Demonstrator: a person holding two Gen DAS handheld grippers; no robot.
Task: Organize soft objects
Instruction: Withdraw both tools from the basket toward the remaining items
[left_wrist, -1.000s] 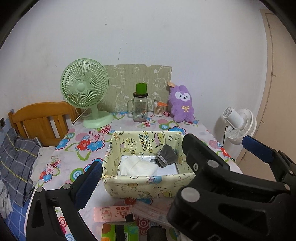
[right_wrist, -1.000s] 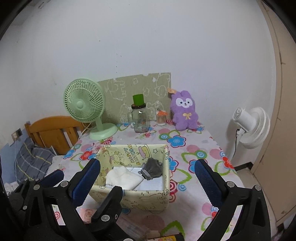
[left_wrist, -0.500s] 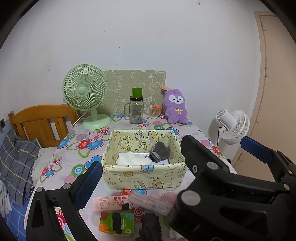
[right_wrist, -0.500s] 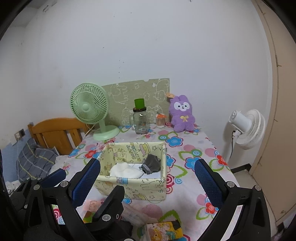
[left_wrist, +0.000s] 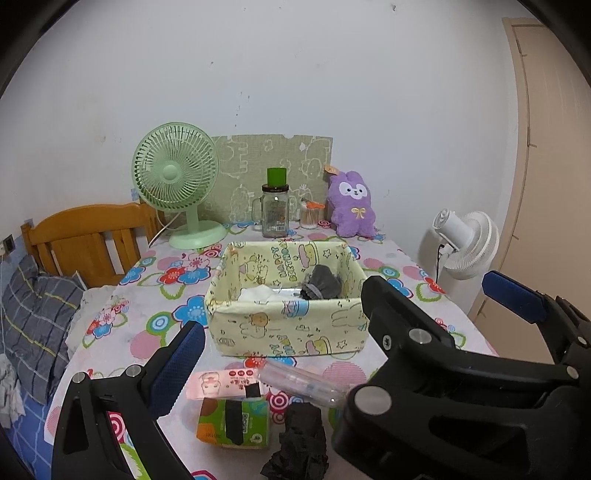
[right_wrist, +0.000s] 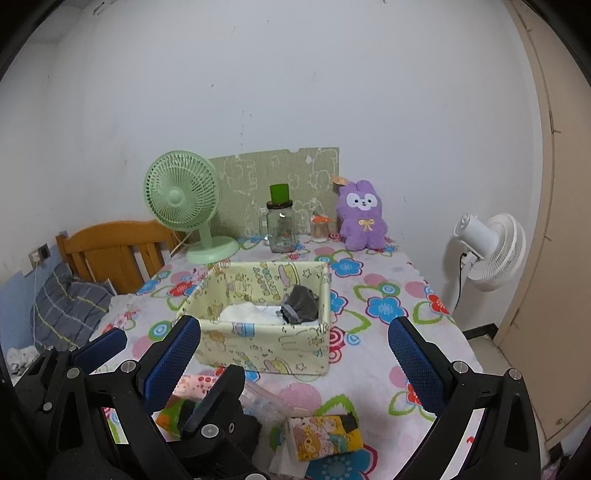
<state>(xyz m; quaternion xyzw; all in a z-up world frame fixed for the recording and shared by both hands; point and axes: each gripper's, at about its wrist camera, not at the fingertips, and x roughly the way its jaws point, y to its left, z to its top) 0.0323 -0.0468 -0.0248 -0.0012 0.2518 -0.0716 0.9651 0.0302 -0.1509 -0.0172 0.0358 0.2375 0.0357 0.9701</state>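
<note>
A yellow cartoon-print fabric box (left_wrist: 288, 328) (right_wrist: 266, 350) stands mid-table. Inside lie a white cloth (left_wrist: 255, 293) (right_wrist: 243, 313) and a grey sock (left_wrist: 321, 286) (right_wrist: 301, 304). A crumpled black cloth (left_wrist: 301, 443) lies on the table near me, in front of the box. A purple plush bunny (left_wrist: 351, 205) (right_wrist: 364, 216) sits at the back right. My left gripper (left_wrist: 332, 332) is open and empty, held back from the box. My right gripper (right_wrist: 295, 354) is open and empty, beside the left one.
Near the front edge lie a green tissue pack (left_wrist: 232, 421), a pink packet (left_wrist: 221, 380), a clear plastic tube (left_wrist: 303, 382) and a cartoon tissue pack (right_wrist: 325, 435). A green fan (left_wrist: 177, 184), a glass jar (left_wrist: 275, 212) and a small cup (left_wrist: 310, 218) stand at the back. A white fan (right_wrist: 487, 251) stands right of the table.
Both grippers have drawn back and risen from the box, which now looks smaller and farther. The items at the table's front edge have come into view. Both stay open.
</note>
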